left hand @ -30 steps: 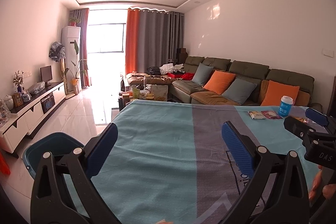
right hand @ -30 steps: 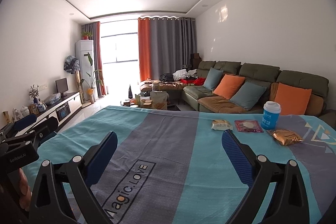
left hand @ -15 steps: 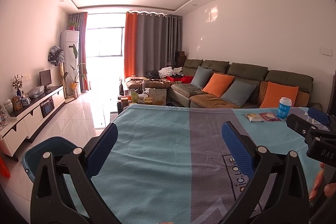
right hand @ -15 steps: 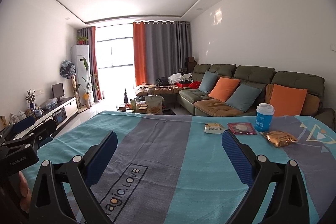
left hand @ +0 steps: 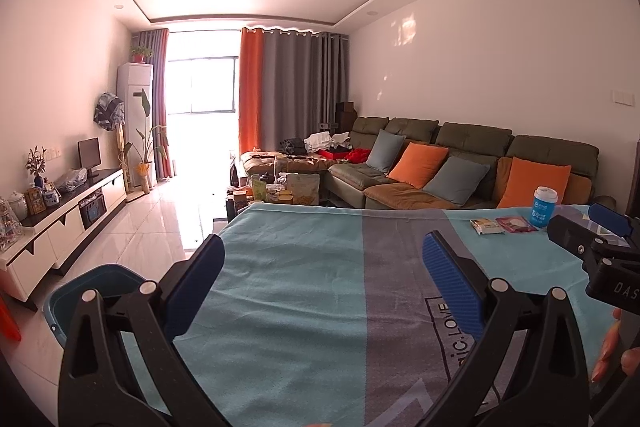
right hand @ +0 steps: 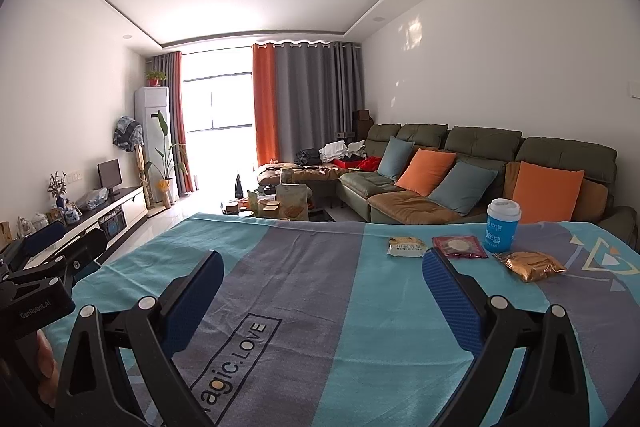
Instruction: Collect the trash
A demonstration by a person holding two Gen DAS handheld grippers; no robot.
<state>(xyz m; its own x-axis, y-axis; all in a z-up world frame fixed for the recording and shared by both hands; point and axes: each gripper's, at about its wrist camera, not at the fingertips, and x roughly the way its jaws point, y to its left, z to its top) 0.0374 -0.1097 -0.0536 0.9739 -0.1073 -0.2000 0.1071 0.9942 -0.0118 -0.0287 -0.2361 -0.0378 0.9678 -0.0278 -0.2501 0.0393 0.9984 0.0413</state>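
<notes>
- Your left gripper point(left hand: 320, 267) hangs above the tablecloth point(left hand: 304, 307) with its jaws spread wide and nothing between them.
- Your right gripper point(right hand: 320, 281) is held the same way, jaws apart and empty, pointing down the cloth toward the cup point(right hand: 502, 225).
- The trash lies in a loose row at the far right of the cloth, all close to the cup: a pale wrapper point(right hand: 406, 246) furthest to the cup's left, a red packet point(right hand: 460, 247) between that wrapper and the cup, and a gold packet point(right hand: 534, 265) just in front of the cup on its near side.
- The blue bin point(left hand: 92, 287) sits on the floor well away from the cup, off the opposite side of the cloth, beside your left gripper; that likely makes the left side the drop-off side.
- Both grippers are well short of the cup, so neither is touching any trash.
- The flat packets lie flush on soft cloth, so expect the fabric to bunch under a pinch.
</notes>
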